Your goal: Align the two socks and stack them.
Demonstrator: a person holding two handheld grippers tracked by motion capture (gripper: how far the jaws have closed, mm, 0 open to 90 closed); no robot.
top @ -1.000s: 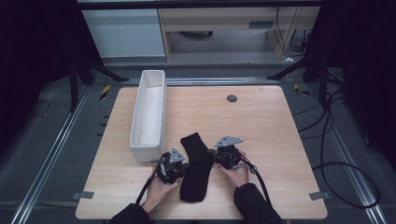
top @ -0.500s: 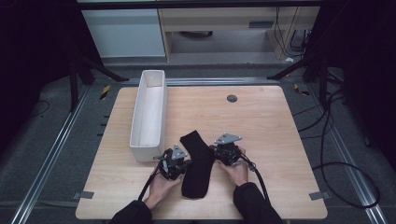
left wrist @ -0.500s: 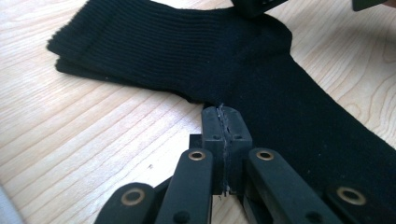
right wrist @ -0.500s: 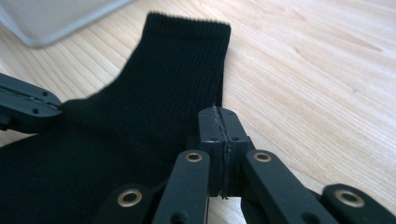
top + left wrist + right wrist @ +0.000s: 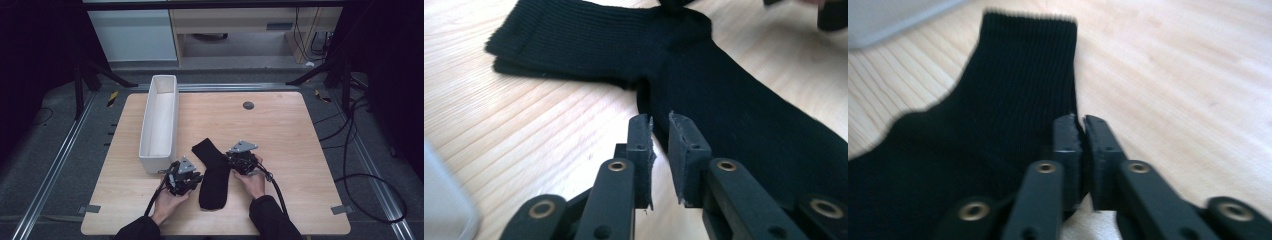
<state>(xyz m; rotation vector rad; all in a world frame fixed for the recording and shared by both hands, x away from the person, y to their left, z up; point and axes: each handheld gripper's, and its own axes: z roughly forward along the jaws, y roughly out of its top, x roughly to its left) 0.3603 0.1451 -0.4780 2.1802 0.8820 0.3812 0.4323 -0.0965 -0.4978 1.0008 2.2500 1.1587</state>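
High view puts the black sock (image 5: 214, 172) flat on the counter (image 5: 280, 135), just to the right of the near end of the white bin (image 5: 160, 120), and I take that bin as my landmark. The left gripper (image 5: 192, 179) sits at the sock's bin-side edge and the right gripper (image 5: 235, 157) at its far-from-bin edge, both low over the wood. In the left gripper view the fingers (image 5: 640, 145) have just been opening and stand a narrow slot apart with nothing between them, the tips right at the sock's hem by the heel bend. In the right gripper view the fingers (image 5: 1100, 145) have likewise just been parting to a thin gap; I see no cloth pinched in it, only the sock's edge lying beside the tips. My read is that both have let go after laying the sock out. To do this well I would lift each pair straight up so no pad drags the knit and rumples it. The sock's long axis runs roughly parallel to the bin's long side, with a bend partway: the foot points toward me, the ribbed cuff angles away and toward the bin.
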